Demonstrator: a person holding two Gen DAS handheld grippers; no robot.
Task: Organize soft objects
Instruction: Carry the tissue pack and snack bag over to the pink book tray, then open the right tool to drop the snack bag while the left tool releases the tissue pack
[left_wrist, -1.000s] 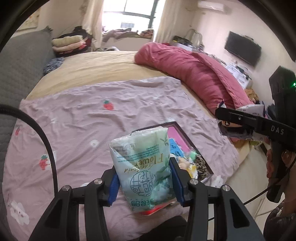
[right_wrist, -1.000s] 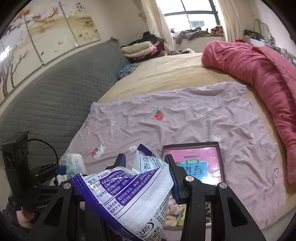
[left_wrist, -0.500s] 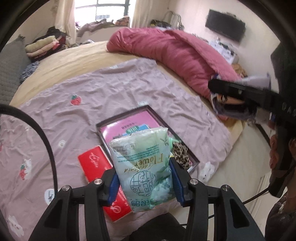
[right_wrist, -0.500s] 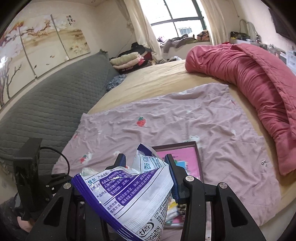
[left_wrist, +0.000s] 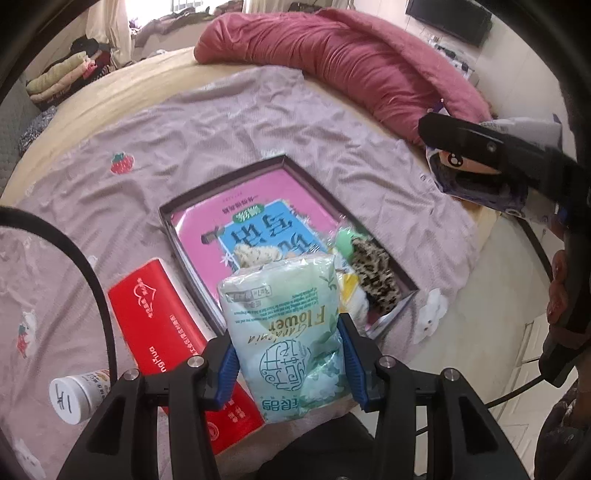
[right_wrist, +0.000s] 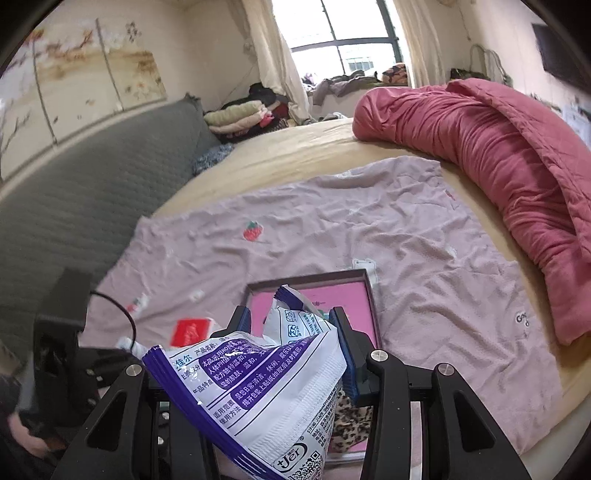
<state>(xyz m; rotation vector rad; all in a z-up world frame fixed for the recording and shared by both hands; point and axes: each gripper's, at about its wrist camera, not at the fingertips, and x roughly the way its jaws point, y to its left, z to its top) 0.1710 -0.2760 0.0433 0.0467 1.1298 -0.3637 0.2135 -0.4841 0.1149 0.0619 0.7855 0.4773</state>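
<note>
Left hand-held gripper (left_wrist: 288, 360): roughly half open, both blue pads pressed against the sides of a pale green tissue pack (left_wrist: 286, 332) marked "Flower", held upright above the near edge of the bed. Right hand-held gripper (right_wrist: 291, 343): also about half open, clamped on a white and purple wipes packet (right_wrist: 255, 391), crumpled at its top, tilted toward the left of the right wrist view.

Below both: a mauve blanket (left_wrist: 184, 122) with strawberry prints spread over the bed (right_wrist: 295, 147). On the blanket, a shallow dark-rimmed tray (left_wrist: 295, 170) holding a pink book (left_wrist: 255, 218), a leopard-print fabric piece (left_wrist: 375, 273) at its near right end, and several small soft items beside that, too jumbled to tell apart. Just left of the tray, touching its rim or nearly so: a red tissue box (left_wrist: 166, 317). Further left, near the blanket's edge: a white-capped bottle (left_wrist: 74, 398) lying on its side. Along the far right side of the bed: a rolled red quilt (right_wrist: 498, 155). At the far corner: folded clothes (right_wrist: 240, 114) stacked beside a grey headboard (right_wrist: 74, 192).
</note>
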